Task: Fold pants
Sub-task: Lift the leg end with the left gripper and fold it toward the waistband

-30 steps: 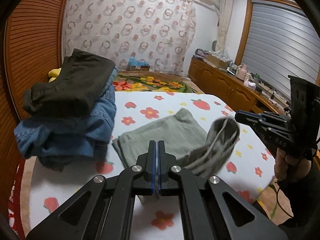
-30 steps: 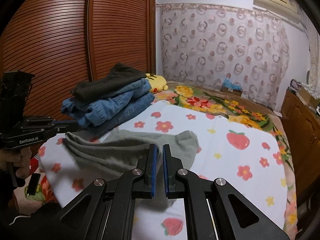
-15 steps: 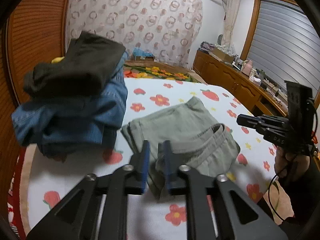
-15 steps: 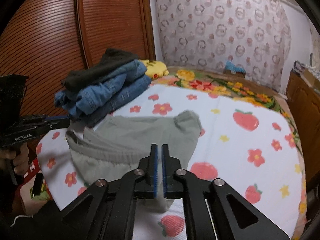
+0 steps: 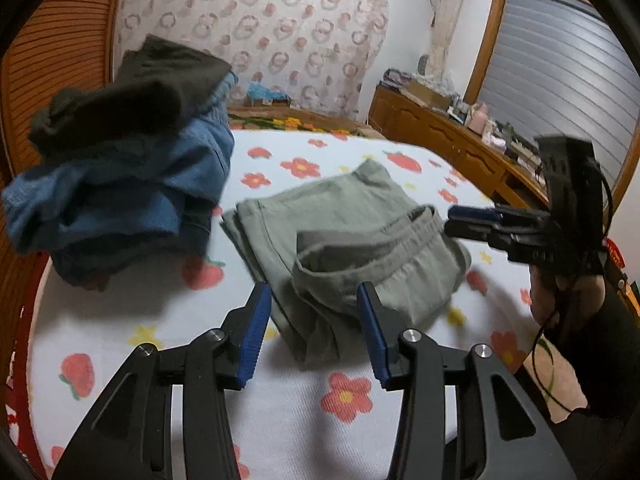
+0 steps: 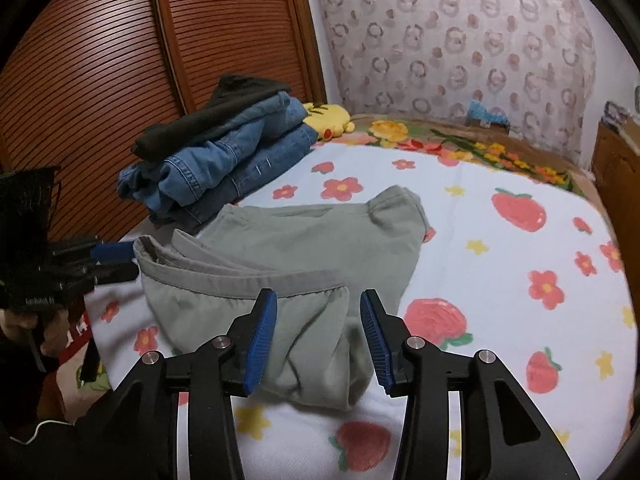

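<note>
Left wrist view: left gripper (image 5: 314,332) and right gripper (image 6: 318,334), fingers just parted and empty, have laid the folded grey pants (image 5: 352,236) on the near bed (image 5: 280,420), beside stacked jeans (image 5: 120,196).

No text could be read with confidence. At the left edge of the right wrist view, the side of the left gripper (image 6: 114,262) carried a small pale line of lettering, too blurred to make out. At the right of the left wrist view, the body of the right gripper (image 5: 466,222) bore faint marks, equally unreadable.
</note>
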Tool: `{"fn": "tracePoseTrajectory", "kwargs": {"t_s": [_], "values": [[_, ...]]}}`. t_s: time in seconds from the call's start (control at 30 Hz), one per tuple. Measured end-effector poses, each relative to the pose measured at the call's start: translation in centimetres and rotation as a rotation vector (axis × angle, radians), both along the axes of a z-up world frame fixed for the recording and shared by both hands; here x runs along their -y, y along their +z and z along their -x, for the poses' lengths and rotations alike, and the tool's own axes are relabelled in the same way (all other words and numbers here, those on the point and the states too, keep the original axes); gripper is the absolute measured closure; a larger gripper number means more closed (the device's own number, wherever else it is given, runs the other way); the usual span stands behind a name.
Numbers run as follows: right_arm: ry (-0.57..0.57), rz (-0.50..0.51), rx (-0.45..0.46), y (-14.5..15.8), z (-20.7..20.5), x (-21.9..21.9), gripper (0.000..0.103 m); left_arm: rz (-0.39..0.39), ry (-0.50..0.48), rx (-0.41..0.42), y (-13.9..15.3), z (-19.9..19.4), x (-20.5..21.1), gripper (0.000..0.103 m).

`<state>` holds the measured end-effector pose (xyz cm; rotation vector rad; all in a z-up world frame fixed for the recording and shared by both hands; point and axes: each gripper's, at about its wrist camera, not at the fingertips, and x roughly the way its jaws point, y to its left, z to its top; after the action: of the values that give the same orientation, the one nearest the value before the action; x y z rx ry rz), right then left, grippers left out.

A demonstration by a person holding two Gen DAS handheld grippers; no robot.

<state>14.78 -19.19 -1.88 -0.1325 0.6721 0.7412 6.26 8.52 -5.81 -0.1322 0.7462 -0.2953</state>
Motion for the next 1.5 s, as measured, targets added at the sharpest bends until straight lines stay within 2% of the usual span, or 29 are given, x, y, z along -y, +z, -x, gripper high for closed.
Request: {"fn": "tracePoseTrajectory", "kwargs": {"t_s": [0.13,0.47,0.5,0.53,0.57,0.63,0.8,1.0,1.03,1.1,1.23,1.5], "values": [[0.009,-0.029,-0.054,-0.7,-1.7,0.0,0.058,-0.010,-0.012,-0.022,-0.7,-1.0,0.5,0.057],[0.040,-0.041,-0.105,-1.7,-2.9,-0.5,0.058,-0.031,-0.024,-0.056,-1.1,-3.3,1.1,0.057],[0.044,-0.042,-0.106,-1.7,-2.8,-0.6,0.064,-0.034,-0.025,-0.060,-1.1,-3.4,1.1,0.057],[0.050,-0.042,-0.110,-1.8,-2.8,-0.6,0.076,-0.035,-0.026,-0.064,-1.3,-3.6,1.2,0.057],[0.056,-0.042,-0.110,-1.8,-2.8,-0.7,0.079,-0.036,-0.025,-0.070,-1.4,-3.7,1.3,0.057],[0.064,-0.045,-0.094,-1.6,-2.4,-0.7,0.094,-0.031,-0.027,-0.075,-1.5,-3.9,1.3,0.057],[0.000,-0.063,0.030,-0.3,-0.4,0.5,0.095,-0.031,-0.033,-0.077,-1.4,-4.4,1.6,0.057],[-0.013,-0.008,0.057,-0.8,0.3,-0.1,0.095,-0.019,-0.036,-0.104,-1.8,-5.4,1.8,0.058],[-0.016,-0.006,0.060,-0.8,0.4,-0.2,0.095,-0.016,-0.038,-0.108,-1.9,-5.5,1.8,0.060],[-0.017,-0.010,0.067,-0.5,0.6,-0.3,0.095,0.001,-0.059,-0.092,-1.7,-5.3,2.0,0.079],[-0.013,-0.022,0.089,0.4,0.8,0.1,0.095,-0.069,-0.067,0.023,0.3,-3.4,3.1,0.091],[-0.016,-0.051,0.150,2.8,0.8,0.1,0.095,-0.073,-0.035,0.126,4.1,-3.2,2.6,0.095]]}}
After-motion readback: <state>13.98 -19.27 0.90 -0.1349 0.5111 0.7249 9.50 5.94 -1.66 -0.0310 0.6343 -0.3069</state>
